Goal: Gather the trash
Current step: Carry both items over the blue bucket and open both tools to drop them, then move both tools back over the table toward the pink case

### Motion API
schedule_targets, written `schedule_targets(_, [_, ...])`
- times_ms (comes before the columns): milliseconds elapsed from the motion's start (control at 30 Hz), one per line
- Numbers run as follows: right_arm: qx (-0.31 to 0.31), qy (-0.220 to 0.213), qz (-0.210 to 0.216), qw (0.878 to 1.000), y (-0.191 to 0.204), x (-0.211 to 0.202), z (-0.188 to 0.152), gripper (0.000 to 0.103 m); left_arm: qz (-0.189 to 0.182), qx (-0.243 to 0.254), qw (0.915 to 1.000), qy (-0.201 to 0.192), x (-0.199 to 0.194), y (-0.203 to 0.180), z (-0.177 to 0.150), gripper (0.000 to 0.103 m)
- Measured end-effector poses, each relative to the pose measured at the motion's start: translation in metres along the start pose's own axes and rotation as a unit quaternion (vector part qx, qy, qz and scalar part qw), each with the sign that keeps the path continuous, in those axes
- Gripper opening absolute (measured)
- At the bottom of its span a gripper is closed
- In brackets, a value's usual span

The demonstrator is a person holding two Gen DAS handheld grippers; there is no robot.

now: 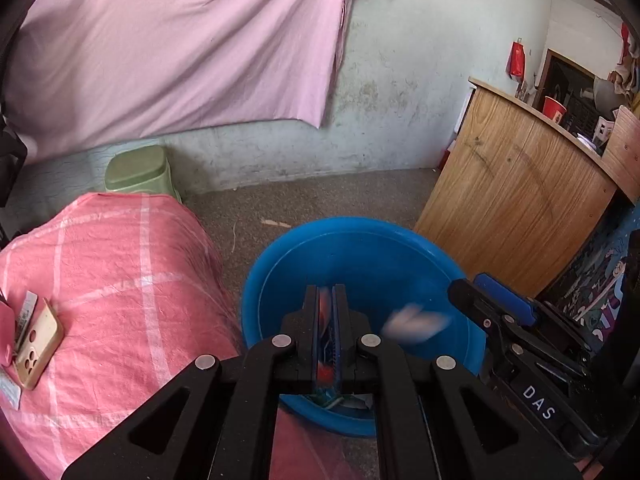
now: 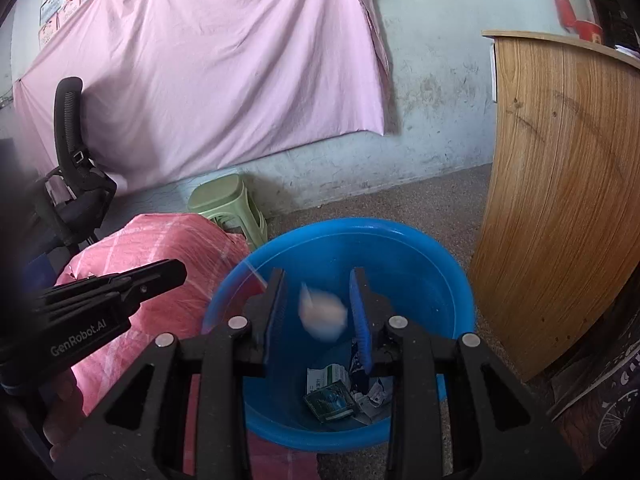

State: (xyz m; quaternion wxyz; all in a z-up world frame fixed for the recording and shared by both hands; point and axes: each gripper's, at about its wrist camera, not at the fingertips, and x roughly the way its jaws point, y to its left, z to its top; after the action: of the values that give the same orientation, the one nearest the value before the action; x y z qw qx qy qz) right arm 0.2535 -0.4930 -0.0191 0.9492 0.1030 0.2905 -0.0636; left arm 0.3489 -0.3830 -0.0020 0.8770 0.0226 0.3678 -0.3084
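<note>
A blue plastic basin stands on the floor beside the bed and holds several scraps of trash. My left gripper is shut on a thin red and blue wrapper over the basin's near side. My right gripper is open over the basin. A blurred pale crumpled wad is in the air between its fingers, free of both pads; it also shows in the left wrist view. The right gripper shows at the right of the left wrist view.
A bed with a pink checked cover lies left of the basin, with a phone on it. A green stool stands by the wall. A wooden counter stands right of the basin. An office chair is at the far left.
</note>
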Motion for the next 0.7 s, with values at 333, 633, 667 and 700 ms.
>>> schedule_targets(333, [-0.003,-0.041,0.011,0.999,0.007,-0.009,0.014,0.056,0.003,-0.012,0.9988,-0.047,-0.032,0.022,-0.008,0.009])
schedule_targets(633, [-0.022,-0.131,0.05,0.99,0.057,-0.042,0.026,0.076,0.07,-0.032,0.9837,-0.162,-0.12,0.069,-0.014,0.061])
schedule_targets(667, [-0.024,-0.141,0.054,0.988,0.063,-0.046,0.027,0.081,0.079,-0.032,0.9815,-0.171,-0.13,0.075,-0.015,0.064])
schedule_targets(700, [-0.027,-0.15,0.059,0.986,0.069,-0.05,0.028,0.083,0.089,-0.032,0.9794,-0.179,-0.139,0.08,-0.017,0.071])
